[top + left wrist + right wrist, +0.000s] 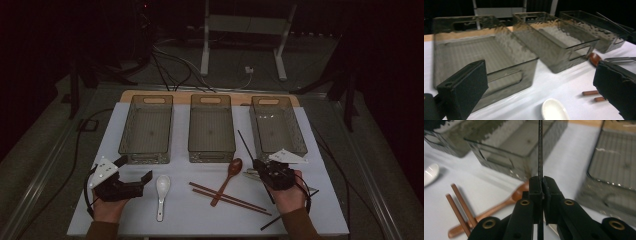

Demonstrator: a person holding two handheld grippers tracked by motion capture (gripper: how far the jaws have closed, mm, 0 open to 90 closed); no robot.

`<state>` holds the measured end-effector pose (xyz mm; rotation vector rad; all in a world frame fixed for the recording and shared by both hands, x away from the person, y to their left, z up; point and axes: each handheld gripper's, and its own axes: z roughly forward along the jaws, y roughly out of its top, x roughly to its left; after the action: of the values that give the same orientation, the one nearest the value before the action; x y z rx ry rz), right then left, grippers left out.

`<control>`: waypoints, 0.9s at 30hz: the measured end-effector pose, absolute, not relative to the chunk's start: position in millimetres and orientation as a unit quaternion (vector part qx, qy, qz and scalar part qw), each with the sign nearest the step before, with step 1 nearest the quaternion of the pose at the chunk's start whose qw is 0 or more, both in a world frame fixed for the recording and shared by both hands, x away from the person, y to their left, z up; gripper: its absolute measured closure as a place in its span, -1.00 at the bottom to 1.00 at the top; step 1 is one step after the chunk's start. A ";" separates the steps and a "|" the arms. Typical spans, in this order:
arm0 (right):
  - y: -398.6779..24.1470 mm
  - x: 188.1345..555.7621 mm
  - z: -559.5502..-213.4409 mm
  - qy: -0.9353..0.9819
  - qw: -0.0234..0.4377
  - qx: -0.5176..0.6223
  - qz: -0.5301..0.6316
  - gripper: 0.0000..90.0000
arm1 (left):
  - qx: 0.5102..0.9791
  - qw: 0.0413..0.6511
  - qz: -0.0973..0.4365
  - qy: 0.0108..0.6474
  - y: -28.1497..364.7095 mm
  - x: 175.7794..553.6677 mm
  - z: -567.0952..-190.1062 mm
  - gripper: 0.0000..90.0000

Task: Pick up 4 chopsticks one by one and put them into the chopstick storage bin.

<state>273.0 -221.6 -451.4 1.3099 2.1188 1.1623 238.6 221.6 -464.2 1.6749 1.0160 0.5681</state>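
A white-covered table [150, 220] sat in a dim room, with three clear, grey-tinted plastic bins in a row along its far side, each rectangular with a slot handle cut into its end walls and a rippled, hammered texture on its sides. The left bin [147, 129], the middle bin [211, 128] and the right bin [278, 125] all held nothing that could be seen. The right gripper [541, 185] had its two black jaws pressed together on a thin black chopstick [540, 150] — a slim, dark rod with a finely ridged surface that ran straight up from the jaws, its far tip cut off by the top edge of the right gripper view. In the high view that chopstick slanted above the table between the middle and right bins, with the right hand [287, 192] just in front of the right bin. A second thin black stick lay partly hidden under that hand. The left gripper [541, 85] stood wide open with nothing between its blocky matte jaws, hovering near the front of the left bin. Just beyond it lay a glossy white ceramic soup spoon [162, 189], its bowl cut off at the bottom of the left gripper view. Mid-table lay a smooth reddish-brown wooden spoon [231, 172] and a pair of reddish-brown chopsticks [227, 197], side by side, crossing the spoon's handle. A metal utensil [620, 59] beside the wooden spoon was too blurred and hidden to identify.
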 end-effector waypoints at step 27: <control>-158.3 306.5 -402.2 0.730 0.187 0.418 0.507 0.92 | 0.721 0.557 0.202 0.360 121.1 262.4 -442.1 -0.99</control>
<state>306.5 -158.3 -402.2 1.1758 2.0556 1.4284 262.4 121.1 -442.1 1.7012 0.8495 0.4762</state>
